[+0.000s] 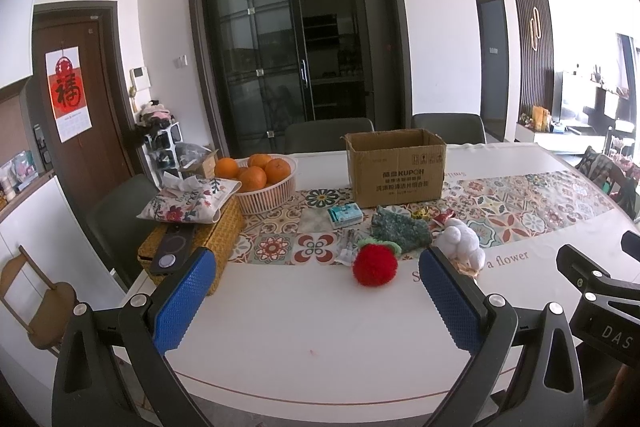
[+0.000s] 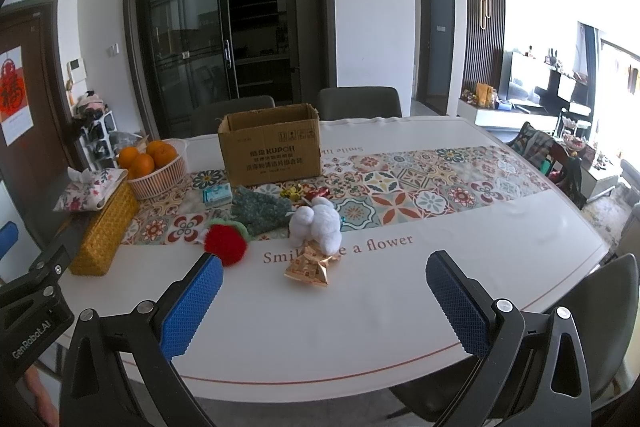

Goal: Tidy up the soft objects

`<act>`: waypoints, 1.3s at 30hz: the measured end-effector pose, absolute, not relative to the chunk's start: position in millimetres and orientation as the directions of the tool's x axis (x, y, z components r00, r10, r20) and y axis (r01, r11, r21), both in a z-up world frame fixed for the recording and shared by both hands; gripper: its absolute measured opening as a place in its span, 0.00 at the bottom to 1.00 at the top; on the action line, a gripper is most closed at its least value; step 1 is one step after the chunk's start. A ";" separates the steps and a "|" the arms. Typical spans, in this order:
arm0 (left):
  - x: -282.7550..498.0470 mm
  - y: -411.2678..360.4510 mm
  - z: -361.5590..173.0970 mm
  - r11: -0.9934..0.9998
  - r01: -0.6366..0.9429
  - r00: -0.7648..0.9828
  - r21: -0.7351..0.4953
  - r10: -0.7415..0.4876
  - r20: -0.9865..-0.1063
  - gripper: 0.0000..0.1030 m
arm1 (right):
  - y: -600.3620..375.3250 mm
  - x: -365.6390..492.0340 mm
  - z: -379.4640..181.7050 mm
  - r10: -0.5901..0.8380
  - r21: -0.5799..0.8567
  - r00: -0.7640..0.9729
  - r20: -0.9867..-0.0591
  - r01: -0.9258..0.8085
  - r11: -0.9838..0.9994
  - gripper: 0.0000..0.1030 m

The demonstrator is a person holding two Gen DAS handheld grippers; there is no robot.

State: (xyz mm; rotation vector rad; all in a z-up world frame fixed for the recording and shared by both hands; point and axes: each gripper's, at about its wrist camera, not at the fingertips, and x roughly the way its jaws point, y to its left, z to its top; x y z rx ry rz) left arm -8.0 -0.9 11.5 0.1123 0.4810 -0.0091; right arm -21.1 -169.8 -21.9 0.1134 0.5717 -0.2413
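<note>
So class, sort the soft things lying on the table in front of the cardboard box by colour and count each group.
Red: 1, the fluffy red strawberry plush
White: 1, the fuzzy white bunny plush
Green: 1, the crumpled green knitted cloth
Total: 3

On the table (image 2: 360, 327), the strawberry plush (image 2: 225, 243) lies left of the rabbit plush (image 2: 318, 225), before the cardboard box (image 2: 272, 151).

Red pompom (image 1: 375, 264), white plush (image 1: 460, 242), green cloth (image 1: 400, 230), clustered before open carton (image 1: 396, 167)
</note>
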 end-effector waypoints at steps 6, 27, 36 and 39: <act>-7.8 -1.0 11.6 0.994 0.035 0.886 0.106 0.018 -0.463 1.00 | -170.0 -21.1 -21.3 -0.195 0.038 0.814 -0.547 0.258 0.965 1.00; 35.6 -32.5 -34.8 0.987 0.079 0.840 0.143 0.011 -0.542 1.00 | -204.8 19.8 -68.3 -0.099 0.145 0.766 -0.635 0.244 0.959 0.99; 73.4 -53.6 -55.1 0.983 0.099 0.831 0.157 0.005 -0.556 1.00 | -227.3 72.0 -100.3 0.015 0.245 0.693 -0.721 0.234 0.941 0.95; 88.3 -55.6 -63.5 0.979 0.120 0.820 0.166 -0.004 -0.572 1.00 | -227.3 87.5 -108.5 0.027 0.250 0.669 -0.743 0.239 0.938 0.95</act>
